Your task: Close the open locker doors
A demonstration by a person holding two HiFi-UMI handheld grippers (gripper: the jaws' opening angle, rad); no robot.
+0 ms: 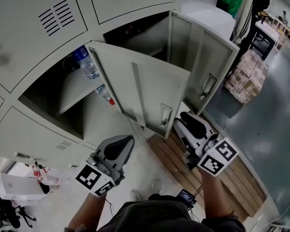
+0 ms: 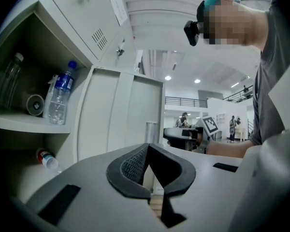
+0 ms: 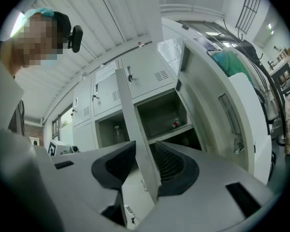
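No brand or wording can be read. The blue-capped bottle (image 2: 60, 98) has a blue label too small to make out, the paper sheet (image 2: 117, 5) on the upper door at 12 o'clock shows no legible print, and each gripper's cube bears only square markers. In the head view the right gripper (image 1: 185, 123), at 5 o'clock, has its pads on both faces of the free edge of the nearer locker door (image 1: 140, 93), which is half open at centre. The farther locker door (image 1: 203, 64), at 2 o'clock, is swung wide. The left gripper (image 1: 122, 146), at 7 o'clock, has its jaws together on nothing, apart from that door. Only the right gripper view shows a small red-and-white item (image 3: 176, 123) in the farther compartment. Only the head view shows stacked cartons (image 1: 246, 76) at 3 o'clock.
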